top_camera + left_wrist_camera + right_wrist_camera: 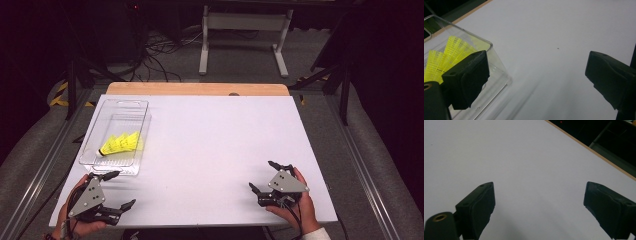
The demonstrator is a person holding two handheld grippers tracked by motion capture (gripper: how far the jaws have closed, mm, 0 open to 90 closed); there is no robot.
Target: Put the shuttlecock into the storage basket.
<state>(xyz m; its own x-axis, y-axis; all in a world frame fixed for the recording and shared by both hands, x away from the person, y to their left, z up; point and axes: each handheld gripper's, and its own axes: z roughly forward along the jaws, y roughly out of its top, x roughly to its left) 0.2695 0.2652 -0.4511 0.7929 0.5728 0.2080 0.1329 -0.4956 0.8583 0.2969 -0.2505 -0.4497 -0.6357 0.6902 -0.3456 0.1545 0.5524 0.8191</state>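
A yellow shuttlecock (120, 144) lies inside a clear plastic tray (128, 104) on the left part of the white table (215, 140). Just below the tray's near end, my left gripper (121, 190) rests open at the table's front left corner, with nothing between its jaws. In the left gripper view the shuttlecock's yellow skirt (447, 53) shows through the tray wall (499, 67) behind the left jaw. My right gripper (264, 175) stands open near the front right of the table, held by a hand, its jaws over bare table surface (529, 170).
A wooden strip (197, 89) runs along the table's far edge. Beyond it are a white frame stand (245, 30) and cables (160, 50) on the floor. Metal rails (365, 165) flank the table on both sides.
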